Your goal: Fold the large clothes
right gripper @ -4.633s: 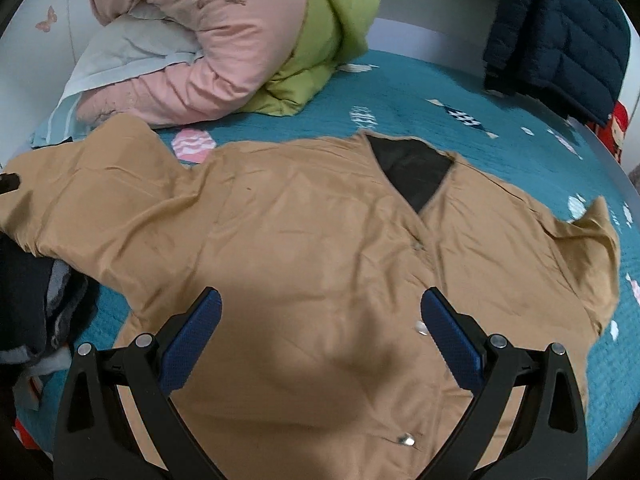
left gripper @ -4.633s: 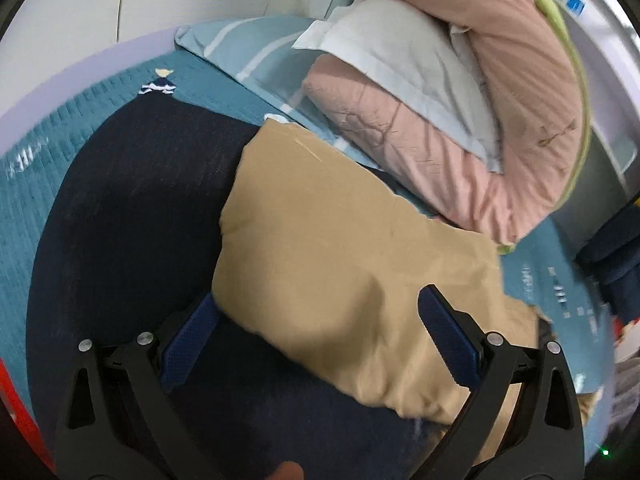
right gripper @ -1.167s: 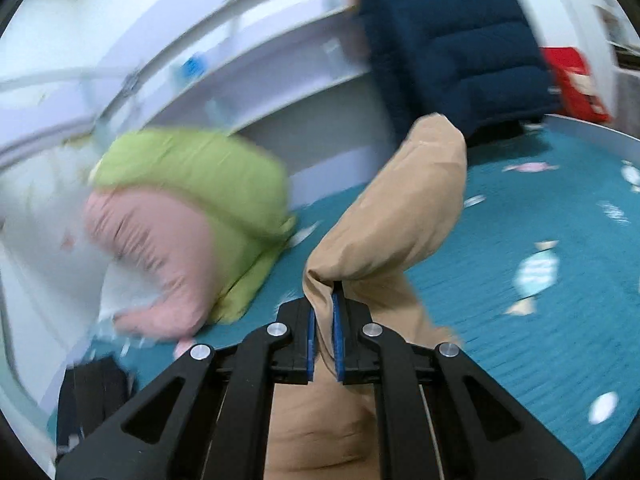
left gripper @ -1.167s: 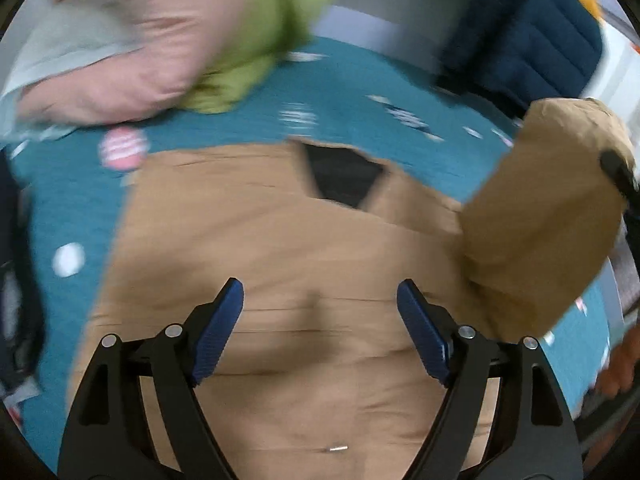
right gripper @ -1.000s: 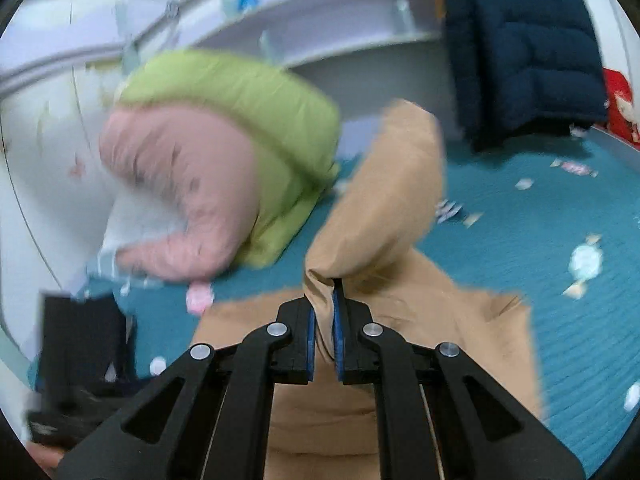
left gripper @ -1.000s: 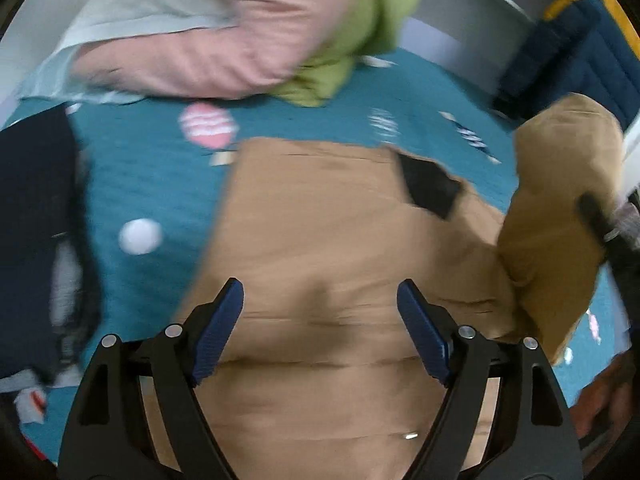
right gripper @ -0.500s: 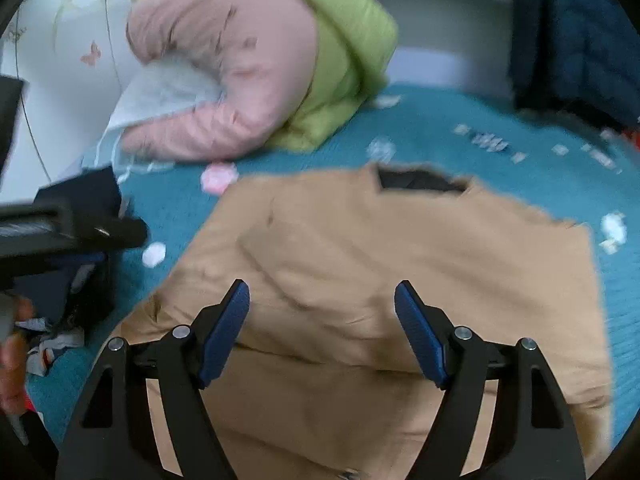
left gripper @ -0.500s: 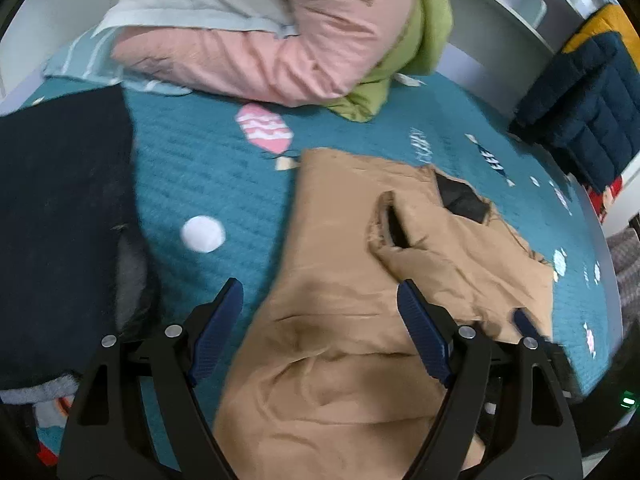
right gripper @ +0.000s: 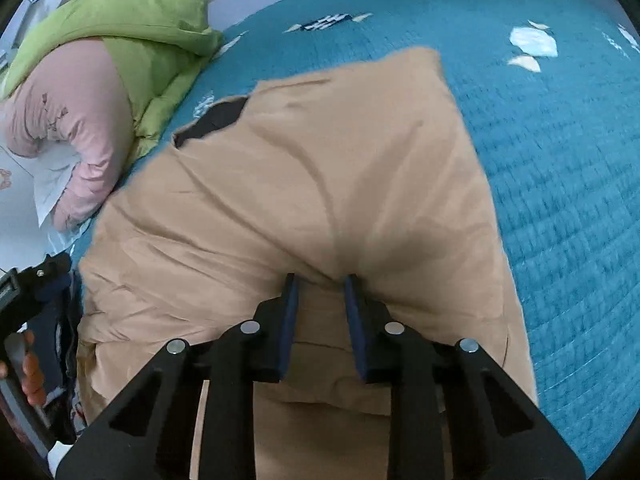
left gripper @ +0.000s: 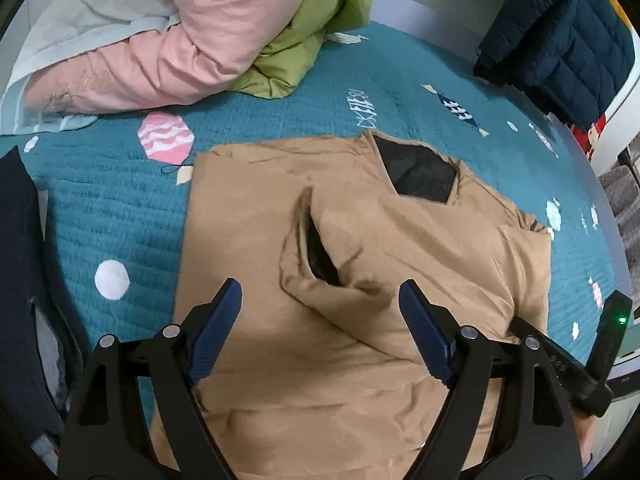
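A tan jacket point(left gripper: 248, 208) lies on the teal bedspread point(left gripper: 100, 208), its black lining showing at the neck point(left gripper: 420, 176). Its right sleeve point(left gripper: 384, 256) is folded across the chest, cuff opening facing left. My left gripper point(left gripper: 320, 332) hovers wide open and empty above the lower chest. In the right wrist view the jacket point(right gripper: 320, 168) fills the middle. My right gripper point(right gripper: 318, 292) is partly closed, its tips pressed against a fold of the tan fabric, with a gap still between the jaws. The right gripper also shows in the left wrist view point(left gripper: 560, 364) at the jacket's right edge.
A pink and green puffy coat pile point(left gripper: 208, 28) lies at the head of the bed. A navy quilted jacket point(left gripper: 560, 36) hangs at the back right. Dark clothes point(left gripper: 20, 280) lie to the left. The left gripper's handle and hand point(right gripper: 24, 320) show at the left.
The right gripper carried the sleeve over the chest, let it go, then moved to the jacket's right side and narrowed its jaws. The left gripper stayed open, drifting over the jacket.
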{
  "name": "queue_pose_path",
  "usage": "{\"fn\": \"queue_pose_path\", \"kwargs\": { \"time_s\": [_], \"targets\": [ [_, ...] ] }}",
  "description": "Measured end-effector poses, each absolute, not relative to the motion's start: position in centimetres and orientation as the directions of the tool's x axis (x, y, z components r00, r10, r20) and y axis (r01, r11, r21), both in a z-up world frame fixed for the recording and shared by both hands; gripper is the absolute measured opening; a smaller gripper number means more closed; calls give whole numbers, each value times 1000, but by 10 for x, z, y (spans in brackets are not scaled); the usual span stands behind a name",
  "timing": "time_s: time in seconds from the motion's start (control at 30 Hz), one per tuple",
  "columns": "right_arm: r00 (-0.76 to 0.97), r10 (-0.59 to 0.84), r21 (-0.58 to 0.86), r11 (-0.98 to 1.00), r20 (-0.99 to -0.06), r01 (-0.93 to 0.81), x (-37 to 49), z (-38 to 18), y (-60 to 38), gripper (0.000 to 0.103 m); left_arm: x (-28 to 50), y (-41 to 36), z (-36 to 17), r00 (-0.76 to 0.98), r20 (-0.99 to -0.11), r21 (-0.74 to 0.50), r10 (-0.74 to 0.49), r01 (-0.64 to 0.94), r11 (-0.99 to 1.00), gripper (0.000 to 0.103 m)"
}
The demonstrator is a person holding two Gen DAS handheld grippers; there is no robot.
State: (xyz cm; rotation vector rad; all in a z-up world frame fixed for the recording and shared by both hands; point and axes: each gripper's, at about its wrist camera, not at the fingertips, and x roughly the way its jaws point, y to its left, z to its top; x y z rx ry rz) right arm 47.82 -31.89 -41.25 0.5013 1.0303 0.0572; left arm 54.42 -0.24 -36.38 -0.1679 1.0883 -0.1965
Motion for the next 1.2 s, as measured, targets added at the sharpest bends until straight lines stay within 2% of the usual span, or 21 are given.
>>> {"fn": "queue_pose_path", "kwargs": {
  "time_s": [0.03, 0.1, 0.23, 0.37, 0.57, 0.77, 0.93, 0.97, 1.0, 1.07, 1.1, 1.17, 1.2],
  "targets": [
    [549, 290, 449, 876, -784, 178, 480, -401, -323, 31, 552, 7, -363, 445, -862, -242, -242, 57, 969, 81],
    [581, 256, 424, 890, -772, 171, 490, -380, -331, 51, 563, 20, -361, 448, -864, -238, -228, 34, 971, 82],
    [577, 170, 343, 917, -799, 205, 524, -362, -355, 53, 601, 49, -359, 448, -876, -208, -178, -18, 978, 84],
    [515, 101, 274, 923, -851, 271, 560, -371, -384, 54, 643, 69, -371, 386, -916, -142, -105, -69, 988, 85],
    [427, 145, 296, 903, -893, 312, 598, -395, -407, 55, 687, 68, -402, 268, -962, -57, -44, -42, 997, 87],
    [334, 231, 342, 881, -914, 327, 619, -422, -411, 55, 703, 64, -432, 192, -979, -77, -69, -33, 996, 87],
    [291, 233, 317, 904, -928, 286, 629, -426, -410, 55, 708, 57, -445, 153, -986, -60, -60, 6, 998, 87],
    [289, 232, 312, 909, -929, 275, 630, -425, -410, 53, 709, 56, -446, 153, -987, -47, -49, 16, 999, 86],
    [286, 224, 301, 916, -932, 265, 630, -424, -410, 34, 710, 54, -445, 154, -987, -37, -40, 25, 999, 85],
    [284, 217, 284, 932, -934, 223, 631, -421, -407, 18, 711, 49, -442, 153, -986, -57, -65, 53, 997, 64],
    [285, 213, 277, 939, -935, 205, 631, -419, -407, 14, 711, 44, -439, 159, -986, -45, -55, 70, 997, 59],
    [302, 193, 252, 953, -934, 171, 629, -412, -402, 11, 710, 37, -433, 164, -984, -56, -75, 114, 992, 30],
    [312, 184, 244, 956, -932, 165, 630, -410, -401, 10, 709, 35, -429, 182, -982, -36, -58, 121, 992, 28]
  ]
}}
